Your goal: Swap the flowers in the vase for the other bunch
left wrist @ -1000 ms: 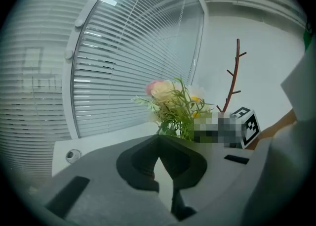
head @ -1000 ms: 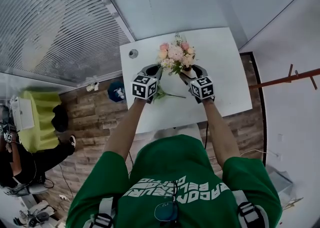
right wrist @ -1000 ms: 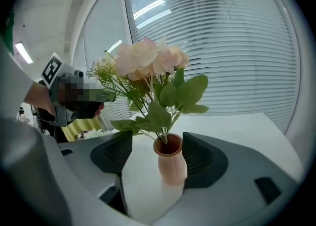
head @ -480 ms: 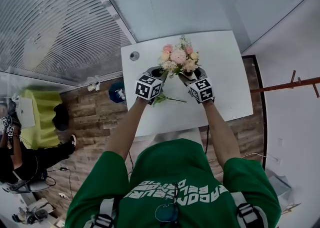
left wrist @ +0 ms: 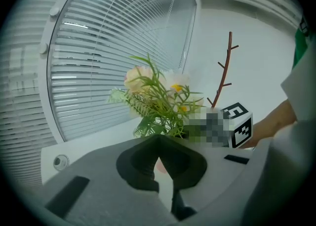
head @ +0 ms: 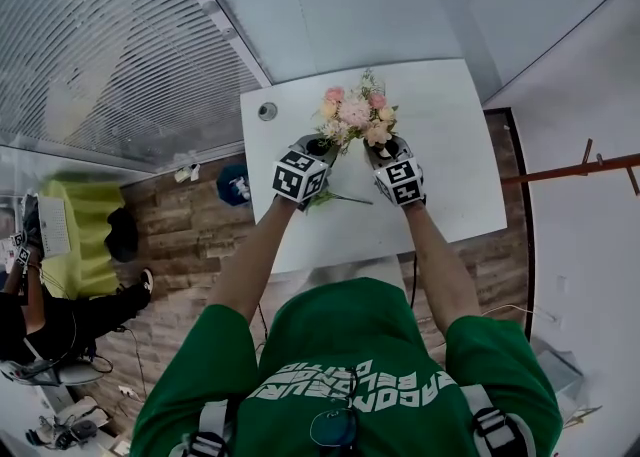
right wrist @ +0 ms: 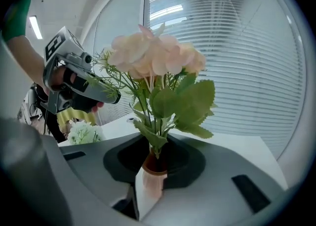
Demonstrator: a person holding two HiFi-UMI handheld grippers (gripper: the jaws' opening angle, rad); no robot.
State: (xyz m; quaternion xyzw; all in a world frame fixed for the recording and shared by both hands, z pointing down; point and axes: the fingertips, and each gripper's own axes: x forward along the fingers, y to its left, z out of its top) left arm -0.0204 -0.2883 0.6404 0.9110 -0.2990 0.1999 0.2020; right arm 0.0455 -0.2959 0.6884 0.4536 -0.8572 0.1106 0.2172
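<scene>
A bunch of pink and peach flowers (head: pixel 355 113) stands in a small copper-pink vase (right wrist: pixel 152 183) on the white table (head: pixel 450 145). My right gripper (right wrist: pixel 150 160) is closing its jaws on the vase, and both jaw edges hug its sides. My left gripper (head: pixel 322 148) is at the bouquet's left, its tip among the low leaves (left wrist: pixel 158 123). Its jaws (left wrist: pixel 159 141) meet with nothing between them. The other bunch (right wrist: pixel 84 132), white and green, lies on the table behind the left gripper, its stem (head: pixel 340 196) between the two cubes.
A round metal grommet (head: pixel 266 111) sits in the table's far left corner. Glass with blinds (head: pixel 120 45) rises right behind the table. A branch-like coat stand (head: pixel 590 157) is at the right. A seated person (head: pixel 40 315) is on the floor side at far left.
The right gripper has rolled slightly and drawn in around the vase. The left gripper has edged closer to the bouquet. The flowers remain in the vase.
</scene>
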